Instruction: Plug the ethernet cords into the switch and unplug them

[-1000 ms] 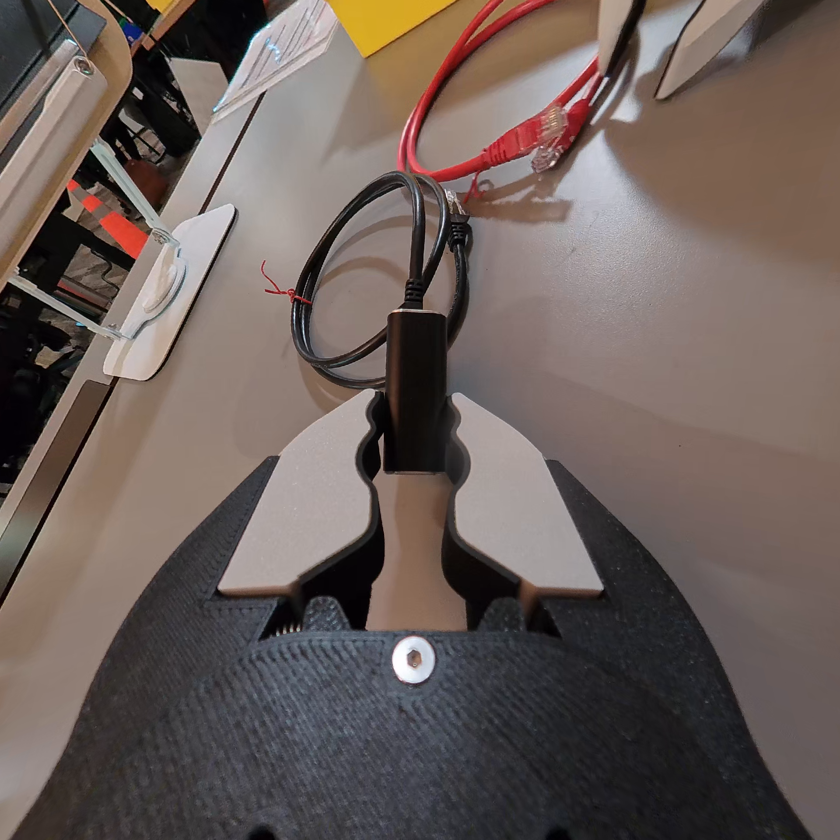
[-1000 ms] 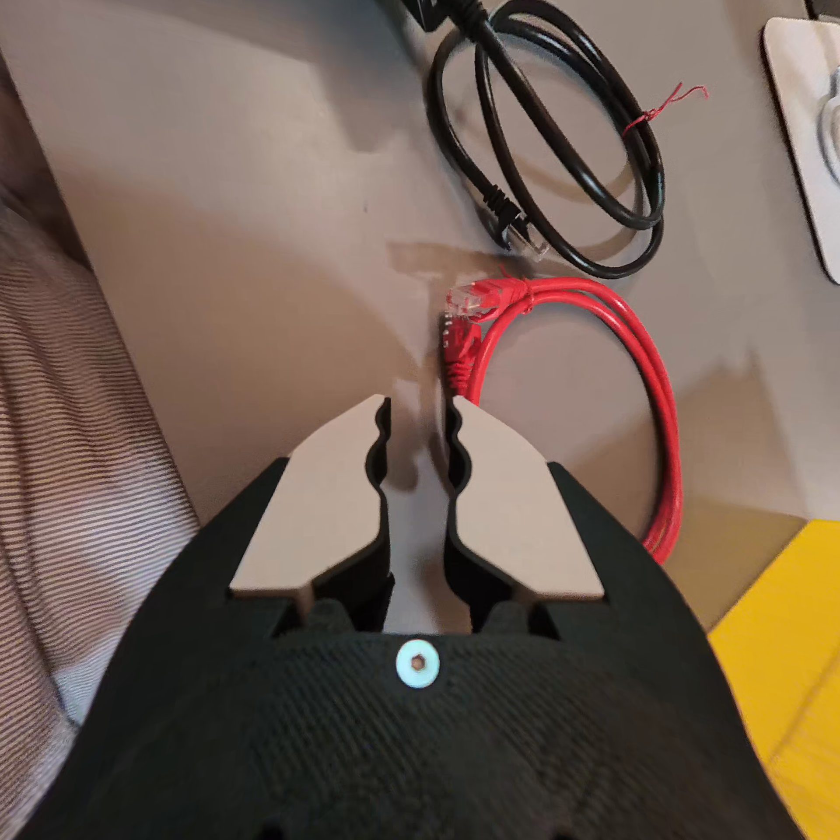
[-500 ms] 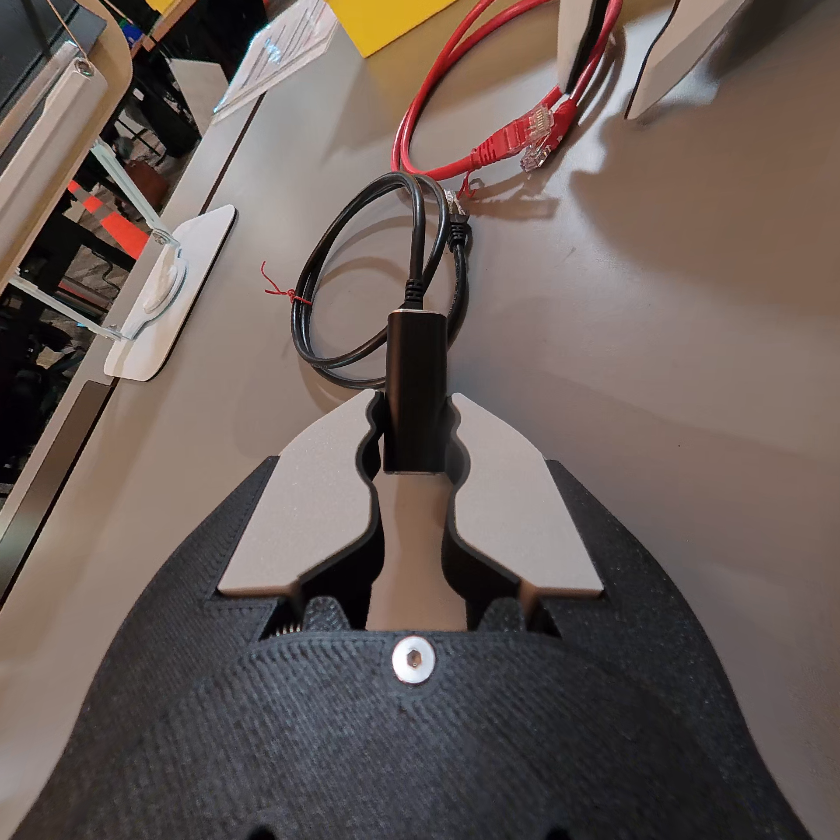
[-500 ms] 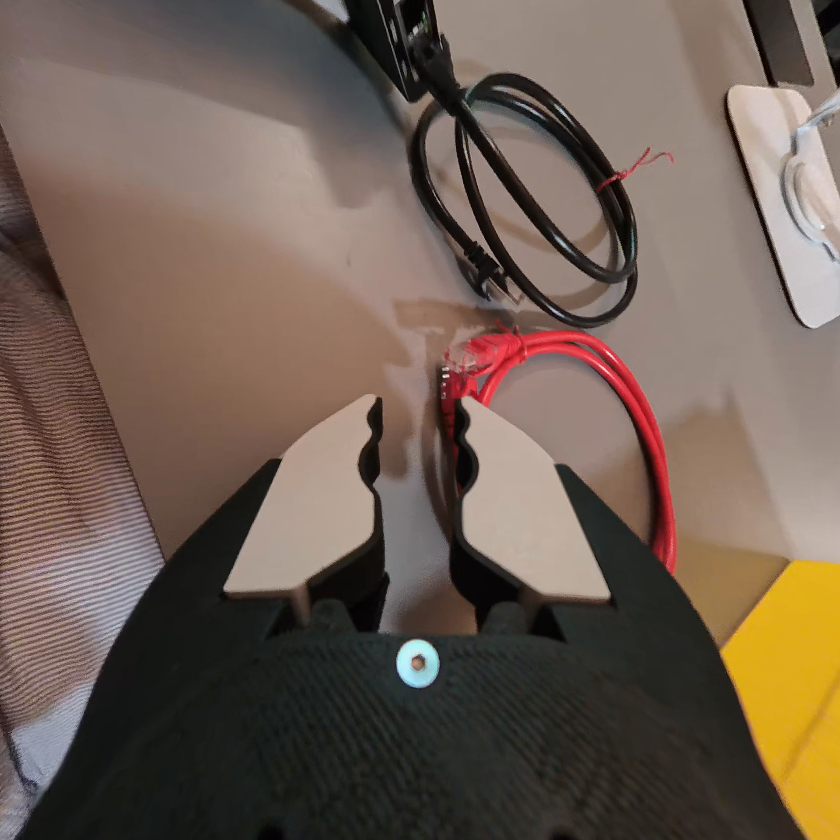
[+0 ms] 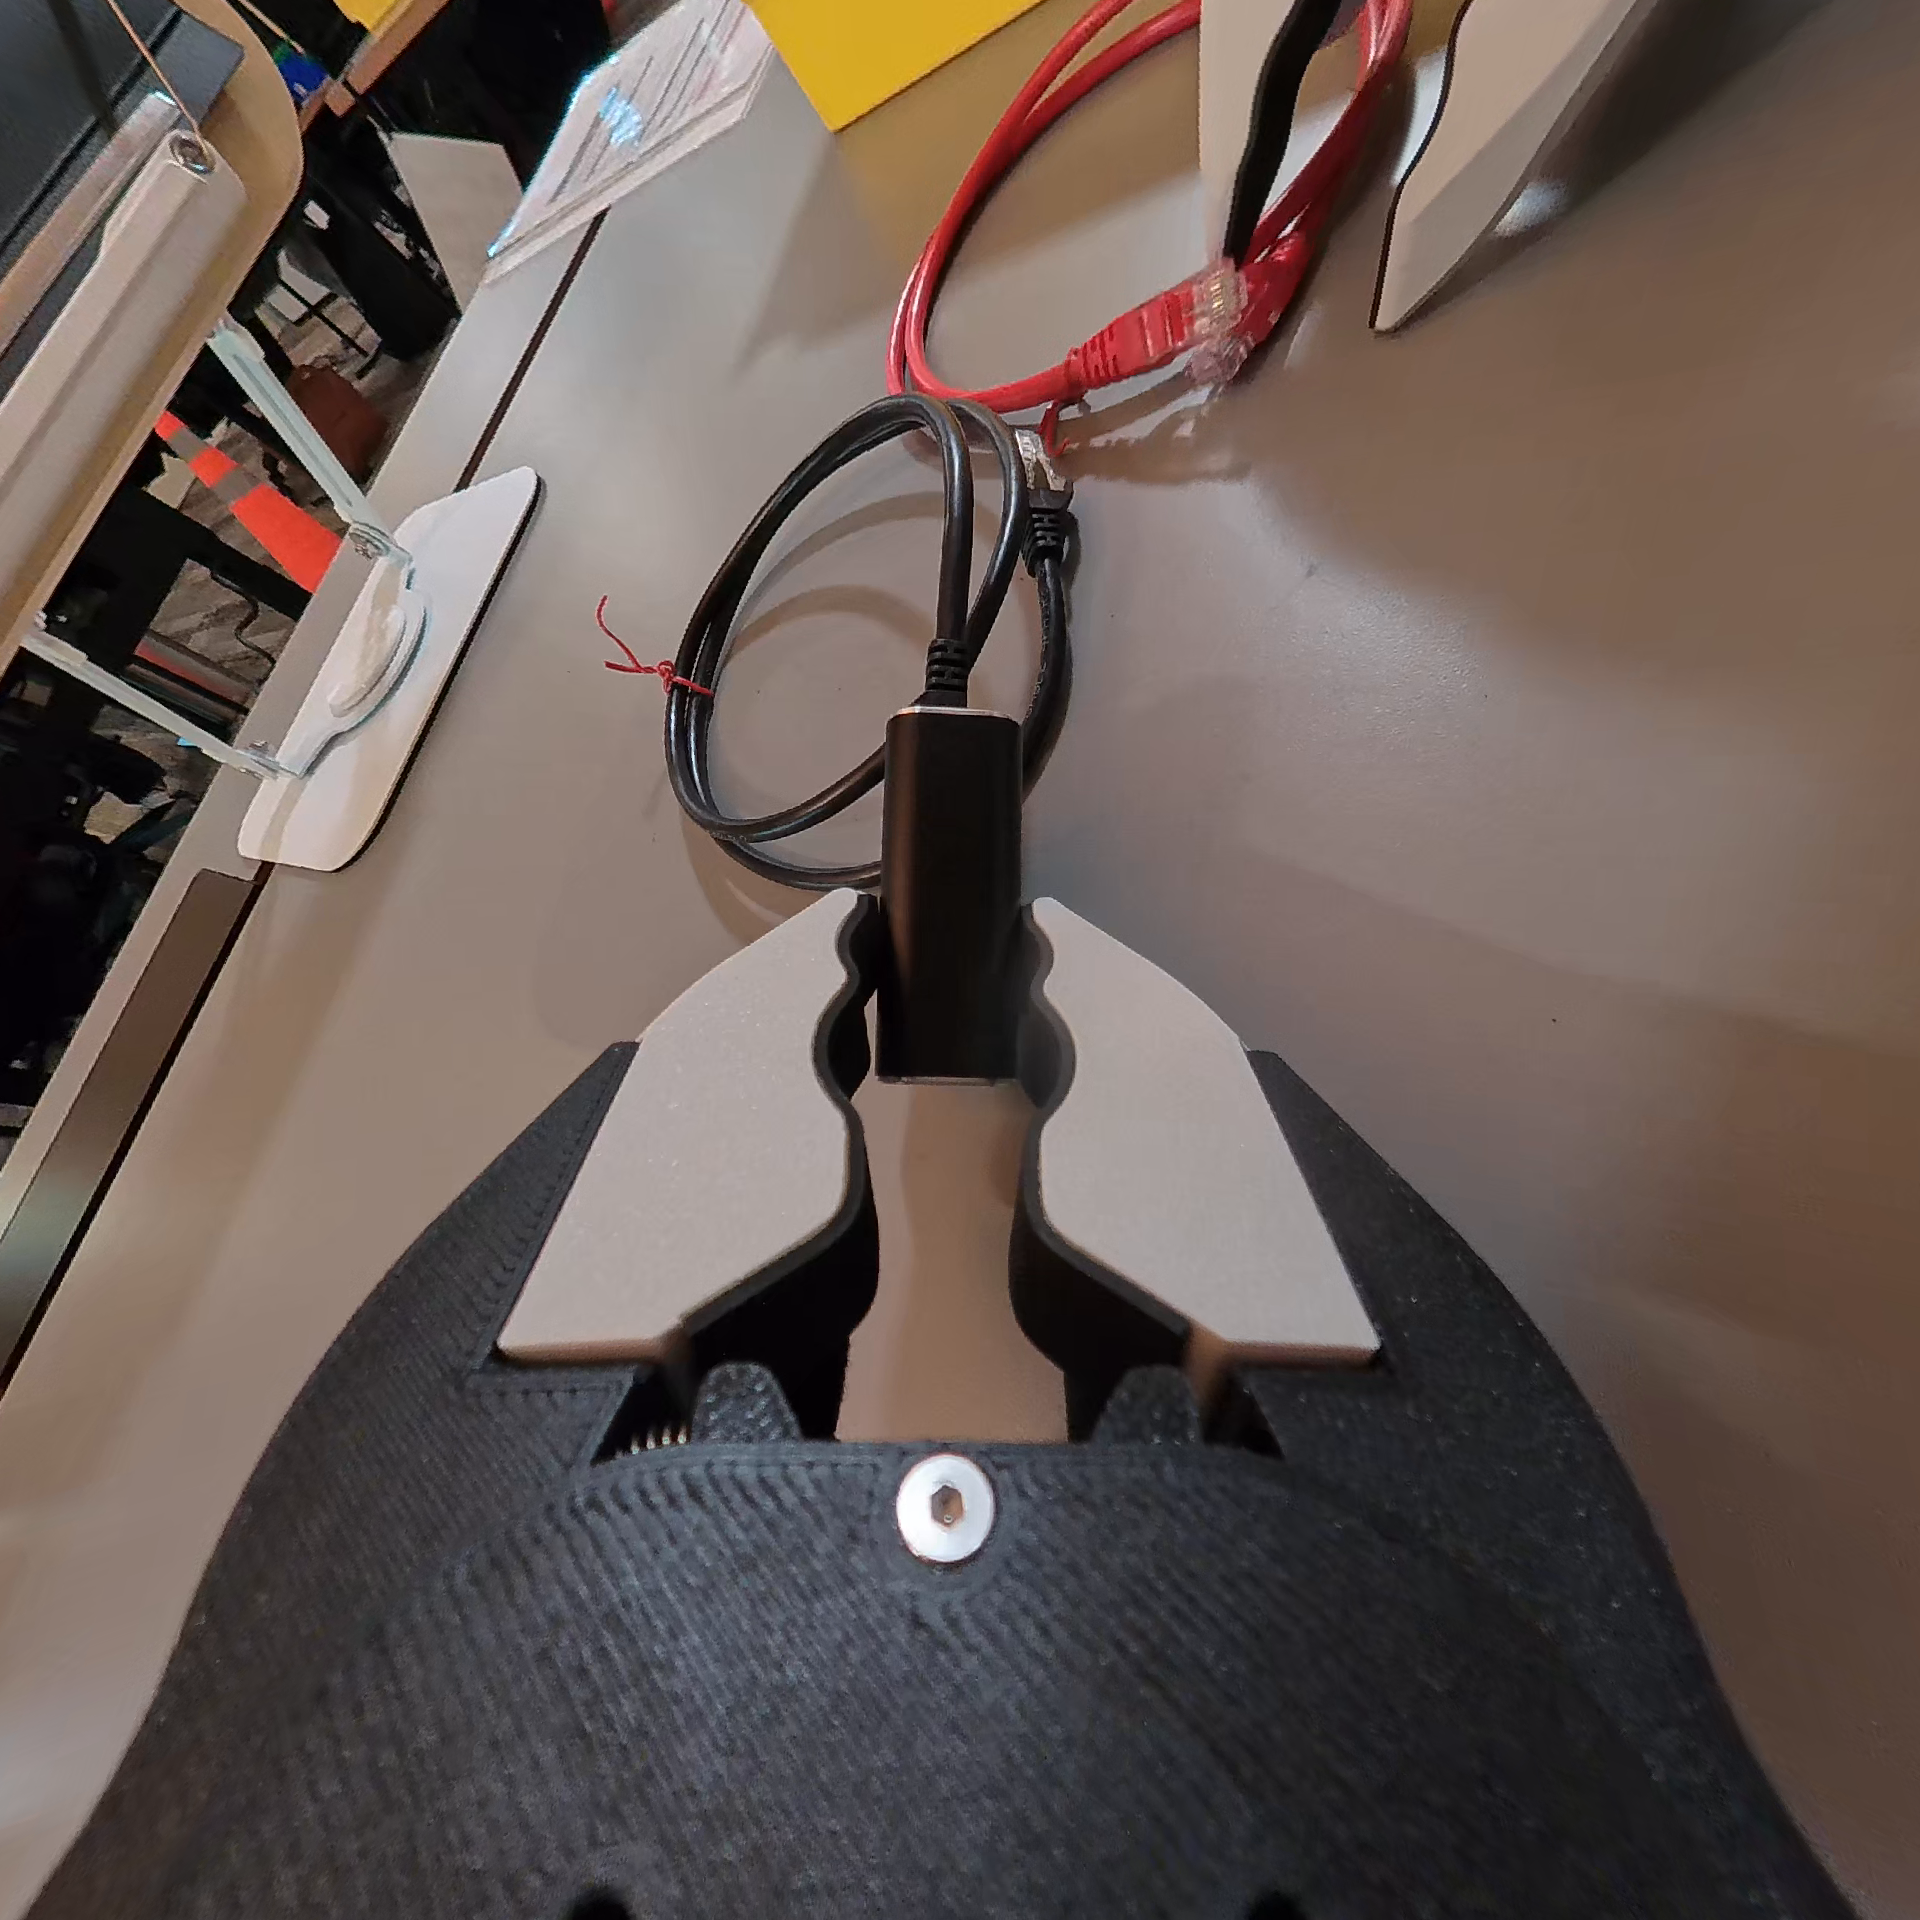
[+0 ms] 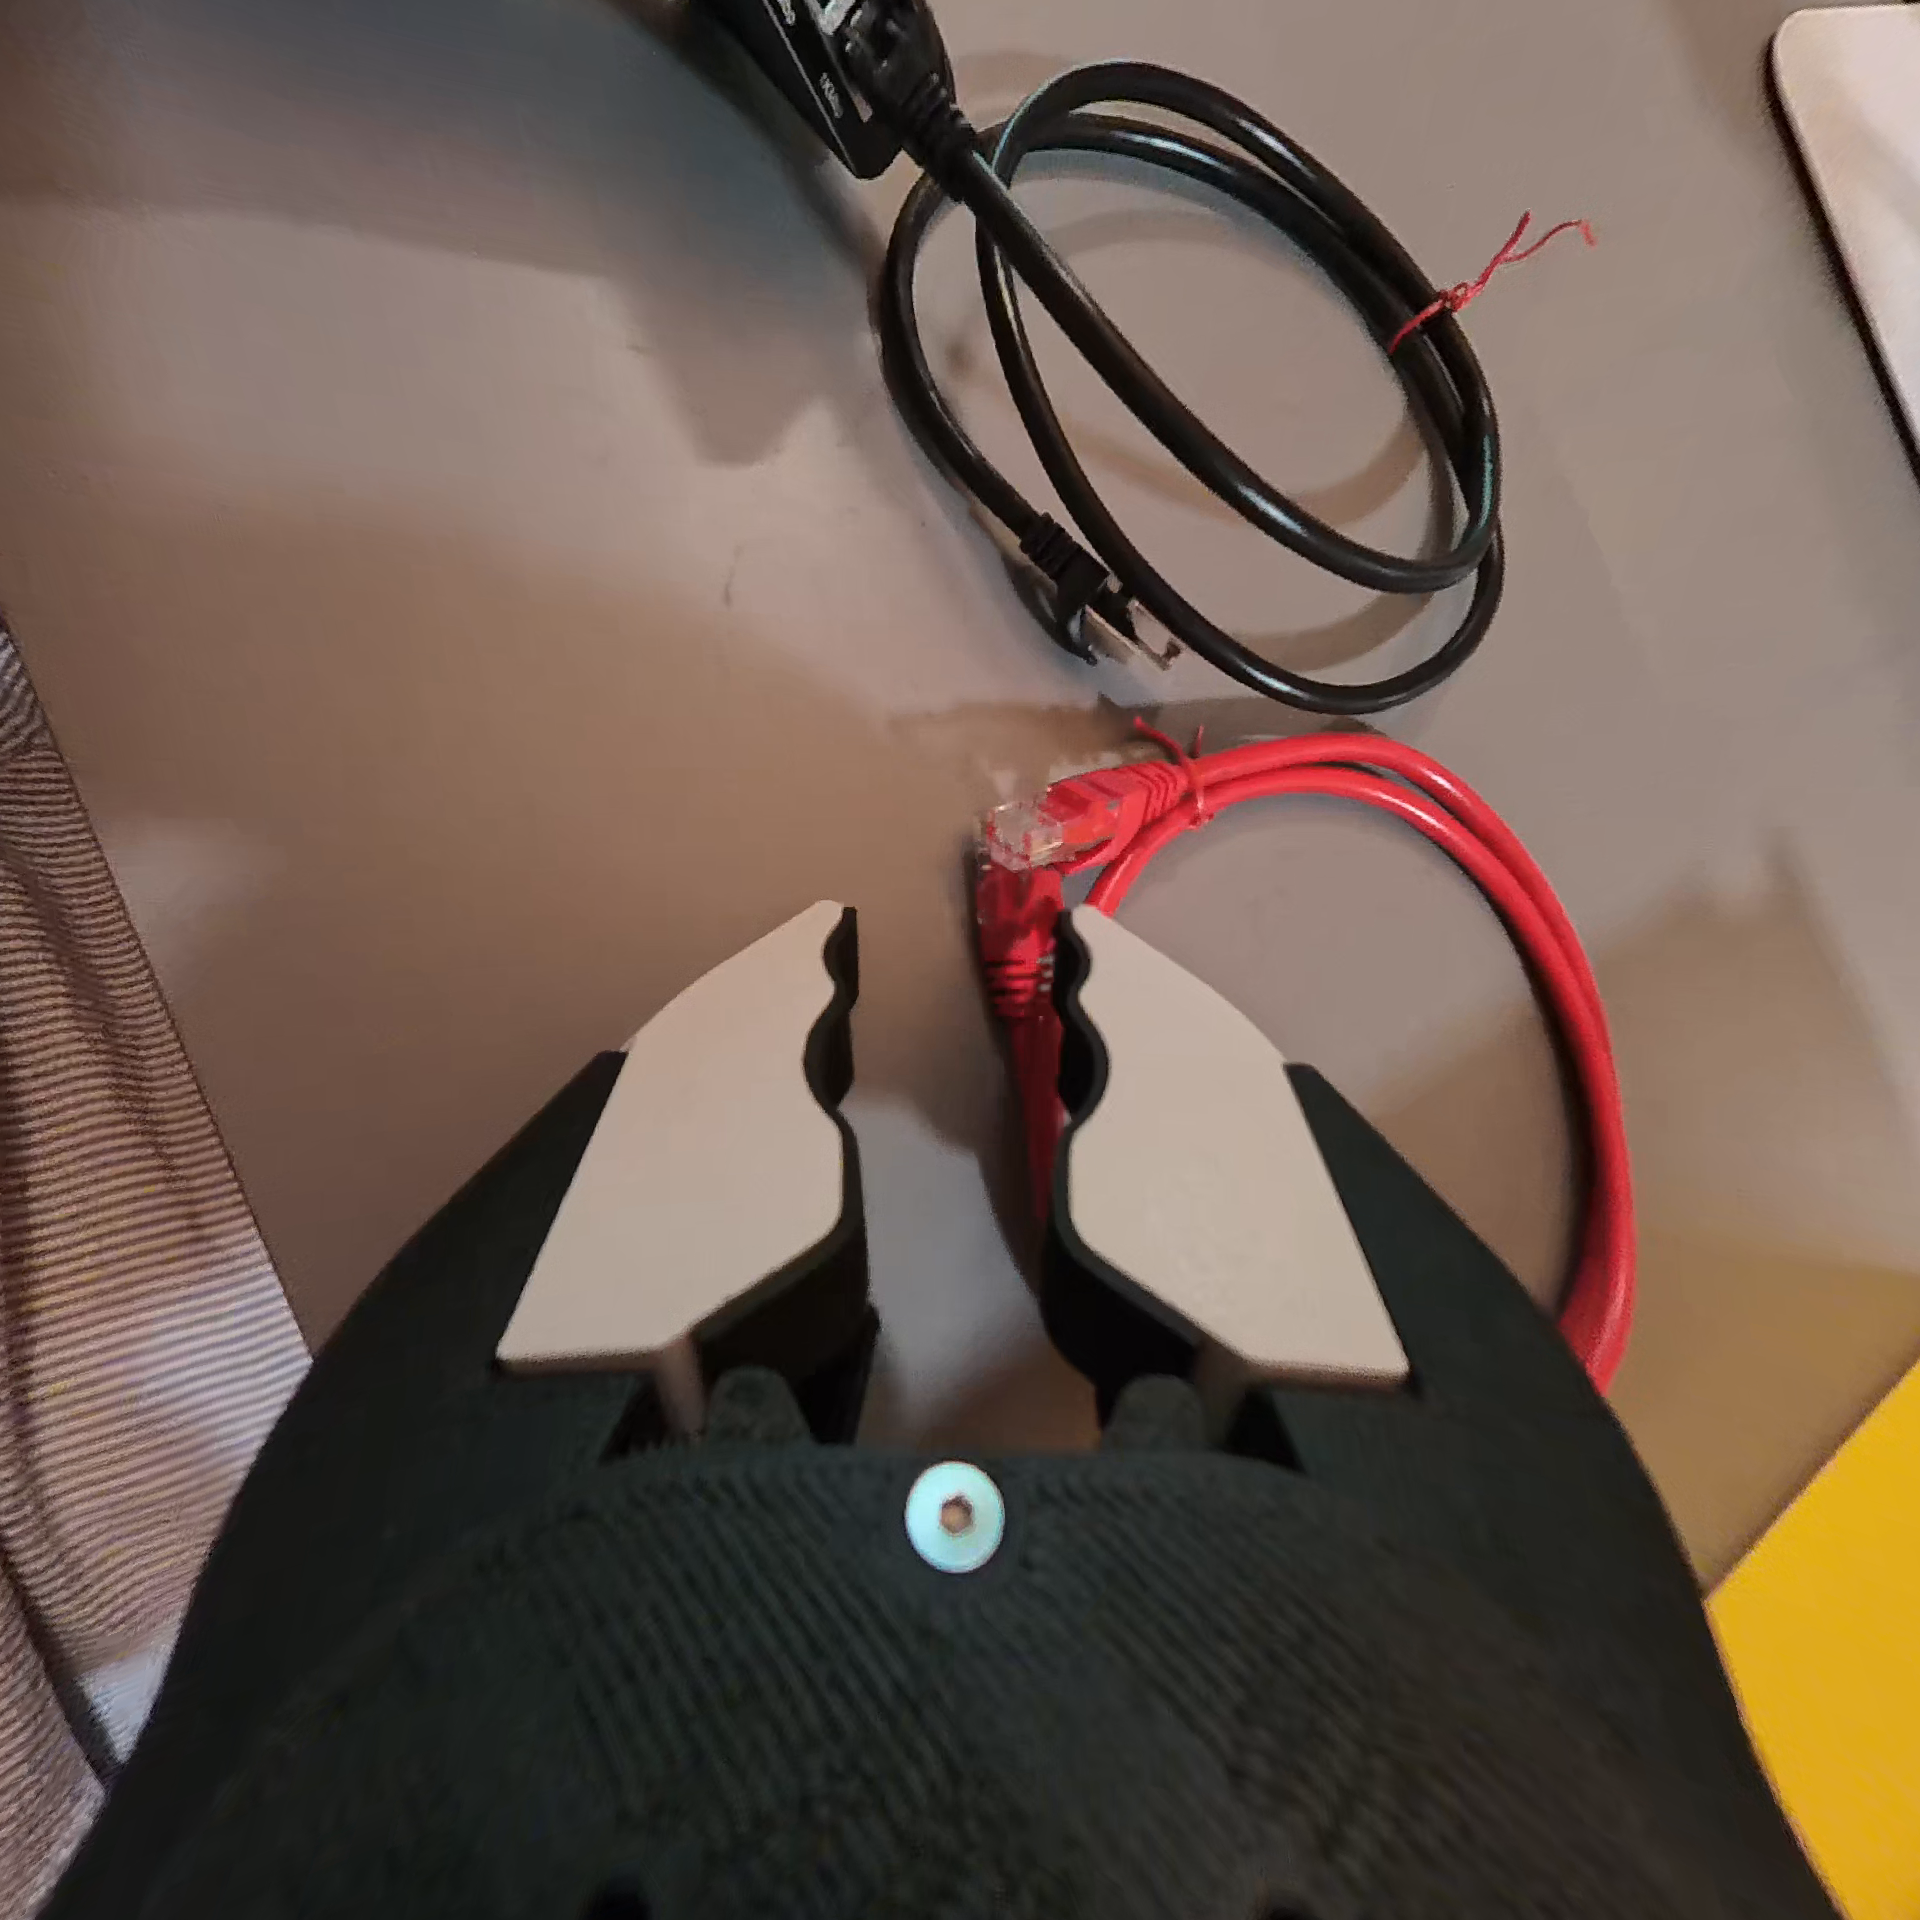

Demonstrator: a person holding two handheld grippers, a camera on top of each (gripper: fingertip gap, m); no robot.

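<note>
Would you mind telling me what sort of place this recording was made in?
Probably an office or lab workbench: a plain grey desk carries coiled network cables, a monitor stand's flat base sits at its edge, and more desks stand beyond.

Switch [image 5: 948,883]: black. Coiled cord [image 6: 1195,416]: black, red tie. Second cord [image 6: 1507,883]: red, clear plugs. Desk [image 5: 1455,935]: grey-brown. Claw [image 6: 956,925] fingers [image 6: 717,1143]: grey, black body. Fabric [image 6: 104,1143]: fine brown-white stripes. Sheet [image 6: 1829,1662]: yellow.
</note>
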